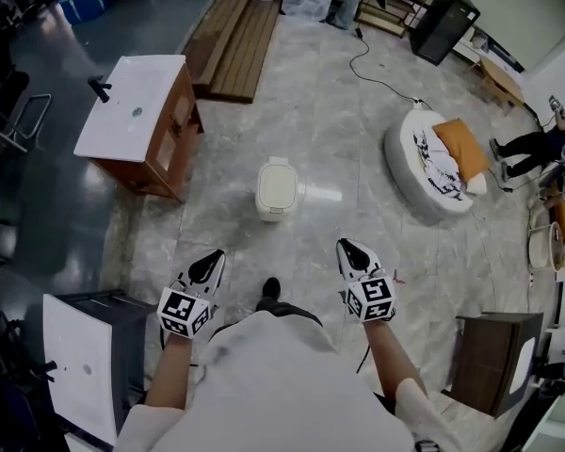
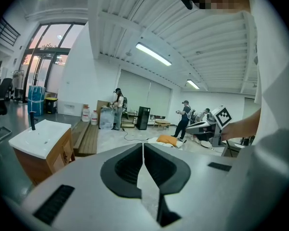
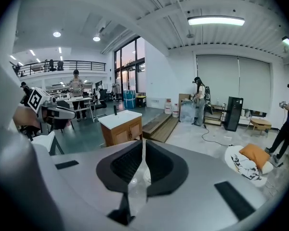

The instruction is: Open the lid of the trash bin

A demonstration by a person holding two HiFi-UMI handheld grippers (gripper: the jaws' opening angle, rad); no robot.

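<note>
We hold the left gripper (image 1: 208, 262) and right gripper (image 1: 349, 250) closed on nothing, near the cream plastic trash bin (image 1: 277, 188), lid down, which the left gripper view misses.

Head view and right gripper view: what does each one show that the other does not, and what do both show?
Only the head view shows the whole bin, its lid down, and the person's shoe. Only the right gripper view shows the ceiling lamp, the windows and the balcony rail. Both show the sink cabinet and the round bed with its orange pillow.
</note>
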